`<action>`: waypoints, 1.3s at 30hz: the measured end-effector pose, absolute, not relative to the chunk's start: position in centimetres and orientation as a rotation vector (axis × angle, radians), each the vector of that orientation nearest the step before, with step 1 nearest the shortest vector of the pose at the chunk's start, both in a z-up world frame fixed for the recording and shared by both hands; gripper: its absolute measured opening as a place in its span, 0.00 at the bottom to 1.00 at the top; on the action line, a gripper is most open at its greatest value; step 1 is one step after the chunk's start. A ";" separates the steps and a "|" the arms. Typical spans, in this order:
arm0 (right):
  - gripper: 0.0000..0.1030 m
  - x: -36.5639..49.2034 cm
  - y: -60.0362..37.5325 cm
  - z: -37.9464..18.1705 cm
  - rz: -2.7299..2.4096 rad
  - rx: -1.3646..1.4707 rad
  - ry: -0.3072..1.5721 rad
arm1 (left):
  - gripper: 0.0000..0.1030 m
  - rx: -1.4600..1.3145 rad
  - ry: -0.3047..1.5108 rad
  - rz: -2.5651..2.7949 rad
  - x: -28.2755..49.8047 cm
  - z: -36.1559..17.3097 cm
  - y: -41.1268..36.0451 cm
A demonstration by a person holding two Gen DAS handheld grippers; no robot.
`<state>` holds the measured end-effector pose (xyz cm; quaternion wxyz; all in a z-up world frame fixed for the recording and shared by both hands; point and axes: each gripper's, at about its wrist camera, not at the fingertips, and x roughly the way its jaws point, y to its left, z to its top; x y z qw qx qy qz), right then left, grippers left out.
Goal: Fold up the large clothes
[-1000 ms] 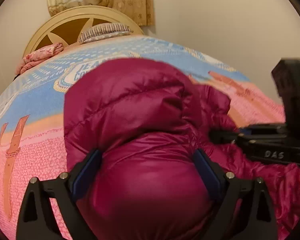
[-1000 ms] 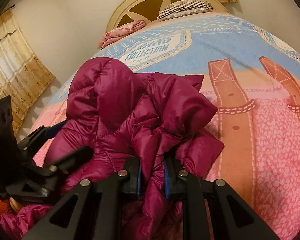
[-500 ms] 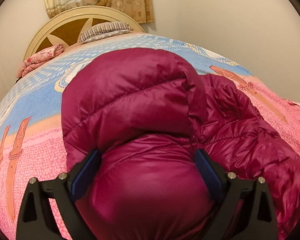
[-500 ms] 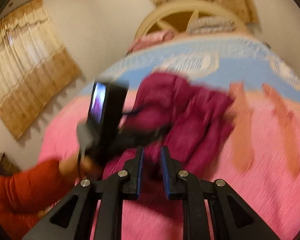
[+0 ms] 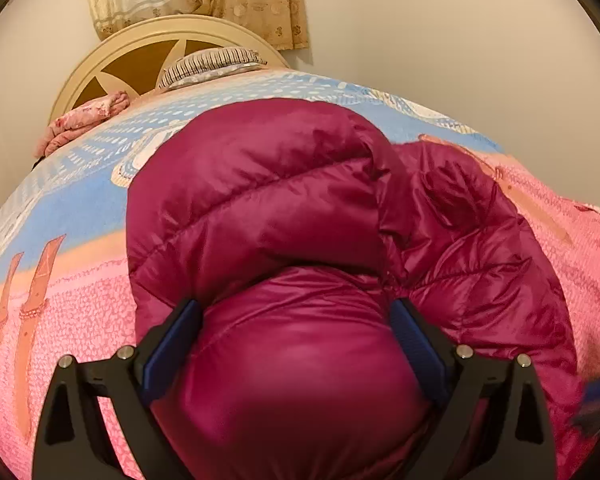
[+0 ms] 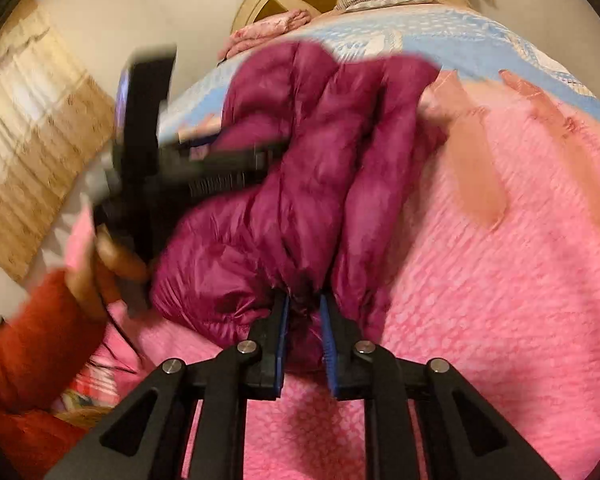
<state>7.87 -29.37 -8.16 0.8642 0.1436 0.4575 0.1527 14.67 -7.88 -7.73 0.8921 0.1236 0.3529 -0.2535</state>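
Note:
A magenta puffer jacket (image 5: 268, 200) lies bunched on the bed. My left gripper (image 5: 296, 312) has its jaws wide apart around a thick puffy fold of the jacket, which fills the gap and bulges toward the camera. In the right wrist view my right gripper (image 6: 304, 300) is shut on a gathered edge of the jacket (image 6: 312, 152), which stretches away from it toward the headboard. The left gripper's body (image 6: 148, 152) and the hand holding it show, blurred, at the left of that view.
The bed (image 6: 500, 260) has a pink and blue patterned cover. A round cream headboard (image 5: 112, 60), a striped pillow (image 5: 212, 64) and a folded pink cloth (image 5: 84, 120) are at its far end. Curtains (image 6: 28, 140) hang at the left. A wall stands to the right.
My right gripper swung back and to the right, pulling the gathered jacket edge taut. It left the left wrist view. The left gripper kept its hold on the puffy fold.

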 end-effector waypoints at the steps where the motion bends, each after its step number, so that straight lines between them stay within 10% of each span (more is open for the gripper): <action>1: 0.16 8.2 -30.4 -6.5 0.304 0.334 0.910 | 0.96 0.252 0.731 -0.527 14.7 -7.7 -7.8; 5: 0.59 11.2 -32.1 -2.6 0.224 0.315 0.806 | 0.96 0.255 0.721 -0.519 14.6 -7.7 -7.8; 8: 0.61 15.7 -31.6 -2.9 0.179 0.238 0.838 | 0.96 0.243 0.720 -0.524 14.7 -7.7 -7.5; 10: 0.48 18.8 -31.0 -4.2 0.129 0.171 0.881 | 0.96 0.231 0.720 -0.528 14.8 -7.7 -7.2; 11: 0.23 20.0 -30.7 -5.0 0.117 0.151 0.908 | 0.96 0.226 0.720 -0.528 14.8 -7.7 -7.2; 15: 0.17 23.0 -30.1 -7.0 0.136 0.142 0.943 | 0.96 0.205 0.730 -0.506 15.3 -7.8 -6.7; 29: 0.14 22.7 -29.2 -10.6 0.151 0.121 0.879 | 0.94 0.103 0.790 -0.571 21.8 -1.3 -6.7; 39: 0.14 23.0 -29.5 -10.9 0.166 0.170 0.861 | 0.97 0.094 0.900 -0.444 26.6 -8.4 -10.2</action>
